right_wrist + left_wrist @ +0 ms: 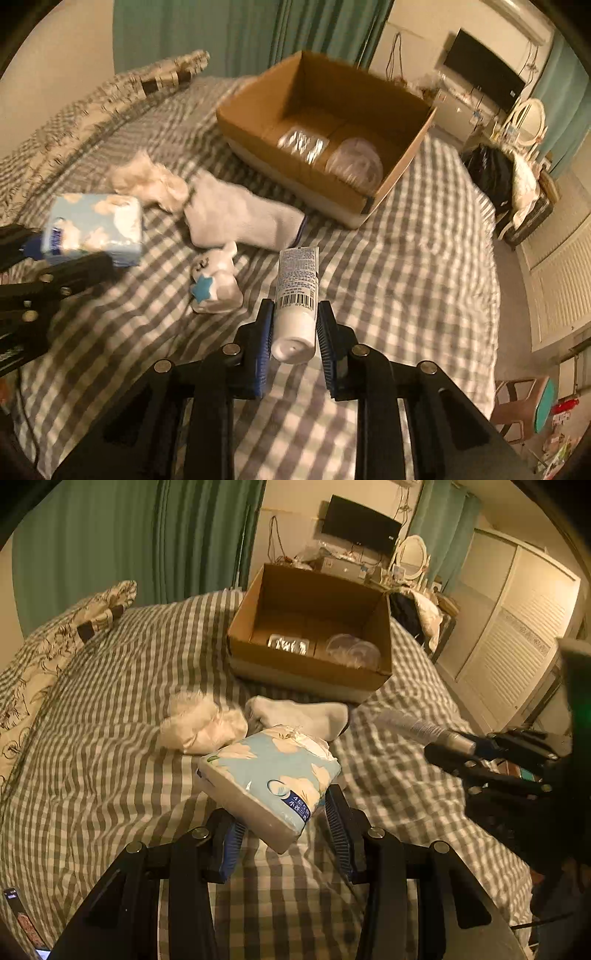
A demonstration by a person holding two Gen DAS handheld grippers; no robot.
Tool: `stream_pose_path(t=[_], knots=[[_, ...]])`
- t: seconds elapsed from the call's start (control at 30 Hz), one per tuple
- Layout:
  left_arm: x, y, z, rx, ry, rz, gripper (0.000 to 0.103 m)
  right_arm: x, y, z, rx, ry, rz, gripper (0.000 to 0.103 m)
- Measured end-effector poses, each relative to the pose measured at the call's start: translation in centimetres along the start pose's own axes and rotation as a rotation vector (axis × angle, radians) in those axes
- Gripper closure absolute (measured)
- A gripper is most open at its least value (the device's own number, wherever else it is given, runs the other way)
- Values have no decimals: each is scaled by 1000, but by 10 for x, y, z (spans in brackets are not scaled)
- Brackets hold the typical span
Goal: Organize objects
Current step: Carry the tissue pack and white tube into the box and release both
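Observation:
My left gripper [282, 827] is shut on a blue flowered tissue pack [269, 779] and holds it above the checked bed; it also shows in the right wrist view [94, 229]. My right gripper [295, 325] is shut on a white tube [297, 295], which points toward the cardboard box [406, 170]. The right gripper and the tube [413, 725] show at the right of the left wrist view. The open box [310, 672] holds a foil blister pack [289, 644] and a clear plastic lid [354, 652].
On the bed lie a white sock [240, 218], a fluffy white cloth [151, 181] and a small white plush with a blue star [216, 284]. Patterned pillows [44, 657] lie at the left. A wardrobe [517, 635] stands to the right.

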State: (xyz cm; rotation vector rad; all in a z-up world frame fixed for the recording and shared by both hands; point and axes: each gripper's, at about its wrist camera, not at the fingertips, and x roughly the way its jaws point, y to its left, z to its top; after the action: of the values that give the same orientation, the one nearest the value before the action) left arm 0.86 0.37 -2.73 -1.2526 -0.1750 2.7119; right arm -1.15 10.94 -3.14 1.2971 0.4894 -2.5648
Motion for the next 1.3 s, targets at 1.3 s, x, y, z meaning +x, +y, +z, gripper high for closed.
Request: stream_pose_path(t=[1.3], knots=[[125, -3, 191, 96, -118, 124, 60, 29, -74, 181, 75, -279, 17, 80]])
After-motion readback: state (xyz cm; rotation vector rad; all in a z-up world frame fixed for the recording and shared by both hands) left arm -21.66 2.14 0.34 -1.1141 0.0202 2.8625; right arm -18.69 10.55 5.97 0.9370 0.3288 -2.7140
